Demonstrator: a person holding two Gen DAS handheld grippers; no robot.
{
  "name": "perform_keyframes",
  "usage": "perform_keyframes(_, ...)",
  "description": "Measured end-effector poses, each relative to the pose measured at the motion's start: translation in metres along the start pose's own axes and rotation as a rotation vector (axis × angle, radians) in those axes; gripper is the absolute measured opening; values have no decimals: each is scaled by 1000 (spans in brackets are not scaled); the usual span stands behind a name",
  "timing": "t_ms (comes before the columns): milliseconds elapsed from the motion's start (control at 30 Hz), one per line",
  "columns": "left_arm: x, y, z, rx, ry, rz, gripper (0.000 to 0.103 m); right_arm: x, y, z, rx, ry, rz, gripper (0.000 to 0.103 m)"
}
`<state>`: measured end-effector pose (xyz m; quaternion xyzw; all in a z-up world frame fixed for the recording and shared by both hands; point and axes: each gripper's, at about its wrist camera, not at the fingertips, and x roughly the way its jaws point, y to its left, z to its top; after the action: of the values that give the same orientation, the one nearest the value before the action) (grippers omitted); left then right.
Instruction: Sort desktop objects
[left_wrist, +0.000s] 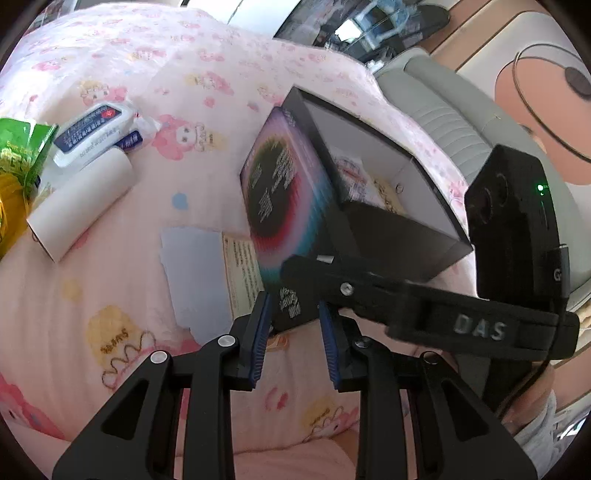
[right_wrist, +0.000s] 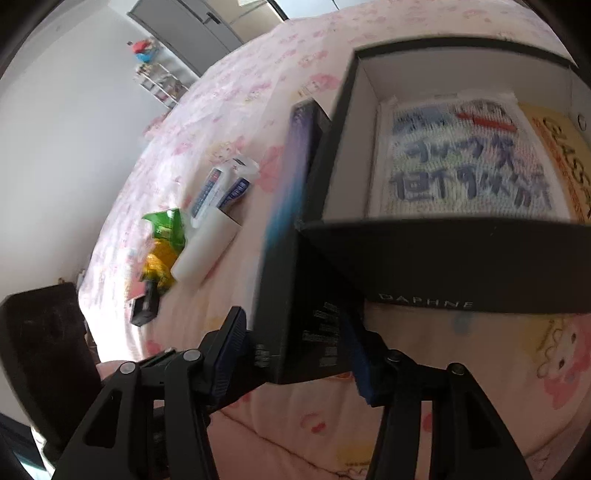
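— Left wrist view has what the other lacks: a pale blue paper sheet (left_wrist: 195, 273) and a printed leaflet (left_wrist: 240, 273) lying flat on the bedding, plus the right tool crossing in from the side, lettered DAS.

— And right wrist?

— It looks inside the open black cardboard box with white lining (right_wrist: 443, 254), marked DAPHNE. A pale printed pack (right_wrist: 461, 162) and a yellow pack (right_wrist: 554, 158) lie in it. A small black item (right_wrist: 144, 306) also shows only there.

— Task item?

— The black carton with a rainbow-gradient face (left_wrist: 280, 192) stands on end, tilted, just beside the black box's outer wall. The right gripper (right_wrist: 293, 354) pinches its near end, with a blue pad on each side.

— Left claw?

— The left gripper (left_wrist: 294, 301) has its pads parted and the carton's lower end shows in the gap. Can't tell if they touch it.

— Rest of the pile?

— It's well apart from the carton: a white cylinder roll (left_wrist: 81, 199), a white-and-blue wipes pack (left_wrist: 88, 133) touching it, and a green-and-yellow snack bag (left_wrist: 18, 166) beside both.

— Surface, room?

— A pink quilt with cartoon print (left_wrist: 110, 332). Left view shows a grey padded headboard (left_wrist: 436, 122) at its edge. Right view shows a white wall (right_wrist: 55, 129), a grey door (right_wrist: 192, 33) and a small shelf of toys (right_wrist: 159, 81).
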<state>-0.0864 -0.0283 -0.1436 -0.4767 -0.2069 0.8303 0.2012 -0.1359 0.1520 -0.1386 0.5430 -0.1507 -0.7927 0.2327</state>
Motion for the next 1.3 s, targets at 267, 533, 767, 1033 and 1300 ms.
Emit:
perform_keyframes(267, -6, 26, 2, -151, -1, -55, 26, -12, -10, -7, 70, -40, 86, 28)
perform_keyframes(533, -2, 36, 0, -213, 25, -54, 31, -17, -22, -24, 142, -36, 92, 25)
perform_keyframes(767, 13, 42, -4, -242, 96, -4, 31, -22, -18, -26, 113, -40, 49, 25)
perform_keyframes(1033, 17, 43, -5, -249, 106, 3, 34, 2, 6, -5, -34, 26, -34, 25)
perform_keyframes(1300, 17, 47, -6, -281, 99, -9, 34, 12, -4, -16, 50, 27, 85, 16)
